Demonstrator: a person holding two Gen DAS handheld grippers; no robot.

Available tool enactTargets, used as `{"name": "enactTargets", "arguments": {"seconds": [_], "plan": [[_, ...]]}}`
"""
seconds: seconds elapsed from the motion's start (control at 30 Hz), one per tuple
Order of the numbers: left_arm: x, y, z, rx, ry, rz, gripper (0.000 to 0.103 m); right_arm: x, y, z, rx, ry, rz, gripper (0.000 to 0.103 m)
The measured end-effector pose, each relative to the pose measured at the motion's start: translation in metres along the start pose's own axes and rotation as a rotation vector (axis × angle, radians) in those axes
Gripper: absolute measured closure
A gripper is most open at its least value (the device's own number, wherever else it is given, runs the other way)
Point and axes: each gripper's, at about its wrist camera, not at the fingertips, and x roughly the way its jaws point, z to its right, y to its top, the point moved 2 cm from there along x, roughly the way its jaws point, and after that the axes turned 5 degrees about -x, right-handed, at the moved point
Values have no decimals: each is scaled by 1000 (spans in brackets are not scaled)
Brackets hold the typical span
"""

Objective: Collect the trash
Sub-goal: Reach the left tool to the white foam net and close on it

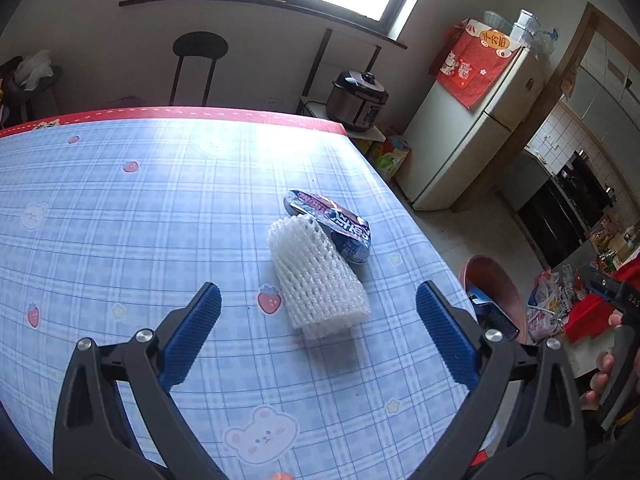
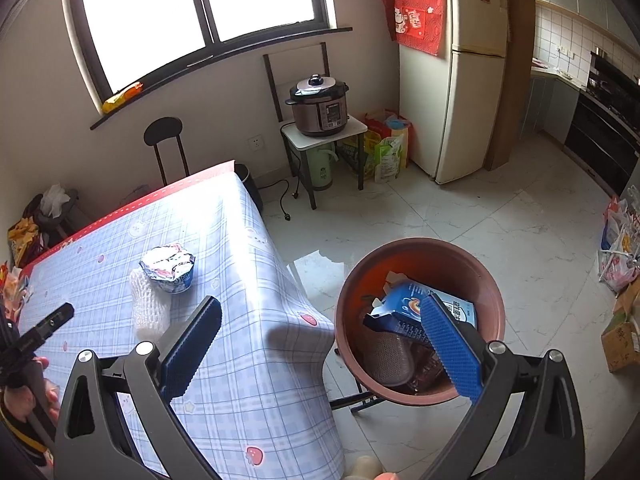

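A white foam fruit net lies on the blue checked tablecloth, touching a crumpled yogurt cup with a foil lid behind it. My left gripper is open and empty, just short of the net, its jaws wider than it. In the right wrist view the net and cup sit left of centre. My right gripper is open and empty, above the table's corner and the brown bin. The bin holds a blue carton and other trash.
The bin stands on the floor right beside the table's right edge. A stool, a pressure cooker on a small stand, bags and a fridge line the far wall. Bags and boxes lie at right.
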Motion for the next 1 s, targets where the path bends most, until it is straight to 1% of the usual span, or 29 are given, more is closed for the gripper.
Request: {"name": "enactTargets", "arguments": {"seconds": [0.07,0.1,0.3,0.4,0.5,0.57,0.63,0.67,0.7,0.73,0.77,0.8,0.83,0.93,1.0], "plan": [[20,-3,4,9,-12,-33,15,7,2,-5,-5,-2,-9,5],[30,-4,5,9,-15,-49,16,11,4,-8,-6,-2,-15,5],[81,-6,-4,-34,-34,-128,16,31,10,-24,-29,6,-50,5],[101,-6,-8,-81,-46,-172,16,40,14,-33,-51,16,-60,5],[116,-5,-13,-112,-49,-186,16,51,18,-42,-70,24,-76,5],[124,-6,-16,-114,-46,-200,29,57,21,-49,-86,35,-84,5],[127,-8,-22,-135,-67,-210,35,62,24,-57,-112,47,-87,5],[126,-8,-26,-145,-87,-210,41,65,25,-62,-127,53,-88,5],[125,-9,-29,-147,-100,-209,45,68,26,-67,-142,58,-92,5],[123,-9,-31,-146,-106,-204,54,72,28,-72,-156,65,-98,5],[119,-9,-35,-149,-115,-198,58,77,29,-77,-172,75,-105,5],[115,-9,-38,-154,-119,-191,64,81,30,-83,-189,88,-112,5],[111,-8,-42,-160,-115,-182,67,86,31,-90,-207,104,-119,5],[97,-7,-57,-195,-97,-152,70,99,34,-113,-270,140,-124,5],[81,-6,-67,-222,-93,-121,70,108,35,-131,-322,180,-132,5]]}}
